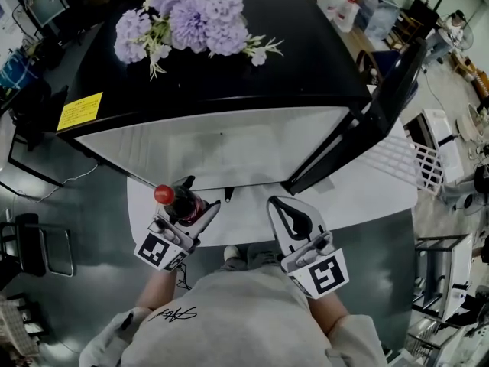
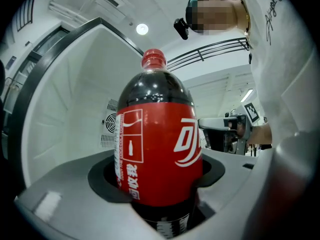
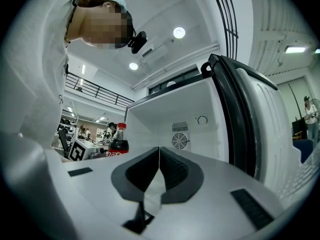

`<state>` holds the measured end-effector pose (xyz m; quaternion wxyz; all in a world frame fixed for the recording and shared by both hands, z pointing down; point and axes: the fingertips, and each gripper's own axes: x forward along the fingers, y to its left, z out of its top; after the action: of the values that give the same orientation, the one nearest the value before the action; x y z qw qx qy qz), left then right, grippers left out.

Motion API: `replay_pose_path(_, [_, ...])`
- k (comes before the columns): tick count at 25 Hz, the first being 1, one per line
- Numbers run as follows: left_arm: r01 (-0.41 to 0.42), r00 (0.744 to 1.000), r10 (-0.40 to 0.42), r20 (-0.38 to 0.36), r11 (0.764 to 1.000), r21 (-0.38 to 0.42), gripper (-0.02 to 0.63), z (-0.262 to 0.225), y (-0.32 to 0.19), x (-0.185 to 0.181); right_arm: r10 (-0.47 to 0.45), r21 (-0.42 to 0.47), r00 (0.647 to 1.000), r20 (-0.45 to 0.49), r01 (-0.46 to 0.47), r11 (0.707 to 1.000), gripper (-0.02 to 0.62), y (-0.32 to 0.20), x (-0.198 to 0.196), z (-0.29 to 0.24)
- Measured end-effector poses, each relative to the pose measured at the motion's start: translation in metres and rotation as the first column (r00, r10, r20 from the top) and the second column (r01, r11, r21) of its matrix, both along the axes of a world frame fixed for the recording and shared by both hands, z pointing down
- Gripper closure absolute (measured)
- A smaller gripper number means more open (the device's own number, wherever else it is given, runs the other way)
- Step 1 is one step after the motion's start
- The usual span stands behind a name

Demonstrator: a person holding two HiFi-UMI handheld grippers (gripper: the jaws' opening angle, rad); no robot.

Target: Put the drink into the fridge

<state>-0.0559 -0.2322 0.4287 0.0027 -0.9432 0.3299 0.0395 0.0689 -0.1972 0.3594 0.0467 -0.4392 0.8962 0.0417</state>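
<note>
A cola bottle (image 1: 179, 202) with a red cap and red label sits upright in my left gripper (image 1: 183, 209), which is shut on it; the bottle (image 2: 157, 149) fills the left gripper view. My right gripper (image 1: 284, 212) is shut with nothing between its jaws, its tips (image 3: 159, 151) touching. Both are held just in front of the small black fridge (image 1: 229, 75), whose door (image 1: 359, 125) stands open to the right. The white inside of the fridge (image 3: 175, 119) shows bare, with a fan grille at the back. From the right gripper view the bottle (image 3: 118, 141) stands off to the left.
A bunch of purple artificial flowers (image 1: 187, 17) lies on top of the fridge. A yellow sticker (image 1: 79, 111) is on its left top edge. A white wire rack (image 1: 405, 159) hangs on the open door. A black chair (image 1: 34, 243) stands at the left.
</note>
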Motion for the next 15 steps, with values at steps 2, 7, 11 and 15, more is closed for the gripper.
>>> replay_pose_path(2, [0.005,1.0,-0.005,0.0,1.0,0.0,0.295,0.004,-0.007,0.002,0.002,-0.007,1.0,-0.005,-0.002,1.0,0.583,-0.001,0.002,0.002])
replay_pose_path(7, [0.016,1.0,-0.016,0.0,1.0,0.0,0.295,0.012,-0.021,0.006,-0.001,-0.007,1.0,-0.018,0.001,1.0,0.583,-0.003,0.004,0.004])
replay_pose_path(11, [0.025,1.0,-0.025,0.006,1.0,-0.005,0.295,0.018,-0.032,0.009,0.001,-0.013,1.0,-0.017,-0.001,1.0,0.583,-0.005,0.006,0.007])
replay_pose_path(15, [0.033,0.999,-0.033,0.017,0.999,-0.004,0.295,0.023,-0.043,0.011,-0.018,-0.02,1.0,-0.022,0.018,1.0,0.583,-0.005,0.003,0.009])
